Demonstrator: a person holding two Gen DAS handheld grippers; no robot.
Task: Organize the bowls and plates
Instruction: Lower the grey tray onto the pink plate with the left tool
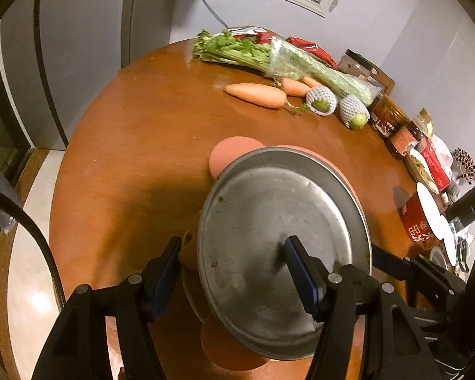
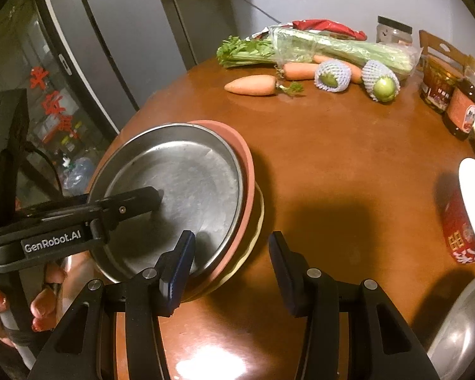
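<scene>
Straddling the rim of the steel plate (image 1: 281, 247), the left gripper (image 1: 234, 272) is spread wide, one finger inside the dish, the other outside. The plate sits on a pink plate (image 2: 248, 171). The right gripper (image 2: 231, 272) gapes empty, the stack just beyond its left finger (image 2: 177, 272).

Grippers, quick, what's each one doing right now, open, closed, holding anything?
Left gripper: open, jaws straddling the rim of the steel plate, not clamped.
Right gripper: open, empty, beside the plate stack.
</scene>
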